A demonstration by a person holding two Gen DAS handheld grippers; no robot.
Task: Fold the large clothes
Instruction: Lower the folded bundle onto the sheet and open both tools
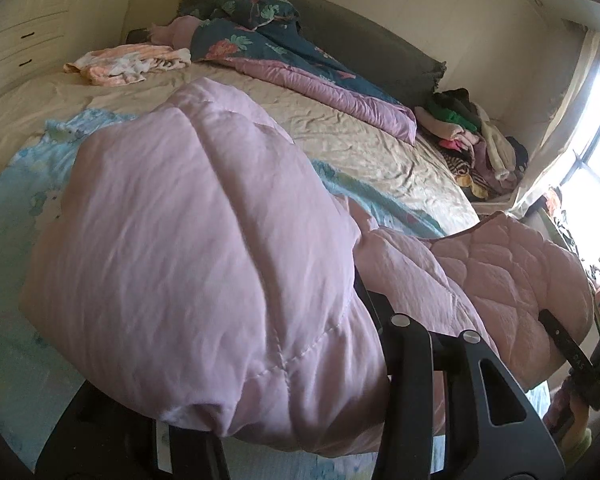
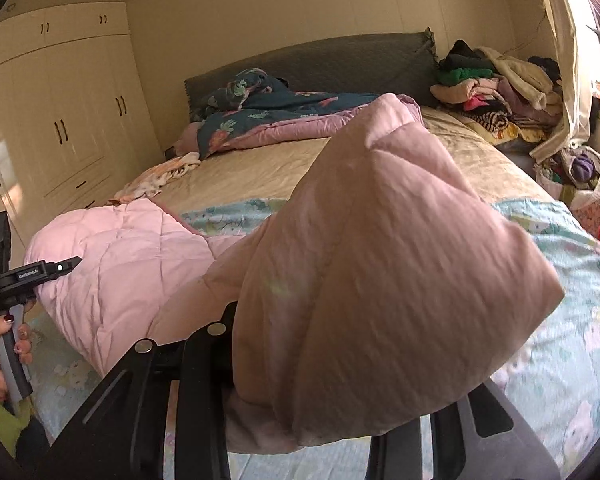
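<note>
Two handheld grippers are lifting a pink quilted garment [image 1: 204, 240] above the near edge of a bed [image 1: 360, 136] spread with beige and pale blue cartoon-print covers. The left gripper [image 1: 268, 412] is sitting under a thick bunch of the padded fabric, which is draping over its fingers and hiding the tips, so whether its jaws are clamped cannot be told from the left wrist view. The right gripper [image 2: 300, 412] is likewise buried: a large fold of the same garment [image 2: 380, 280] is covering the gap between its black fingers, and how far they are parted cannot be made out. In the right wrist view, the person's left hand [image 2: 0, 356], nails painted dark red, is gripping the other tool's handle at the frame's left edge, with the garment stretching between the two tools. At the head of the bed, a dark floral duvet [image 1: 260, 44] is lying crumpled against a grey headboard [image 2: 320, 64], and a pile of clothes [image 2: 496, 88] is occupying the far right corner. Cream wardrobes [image 2: 60, 120] are lining the left wall.
</note>
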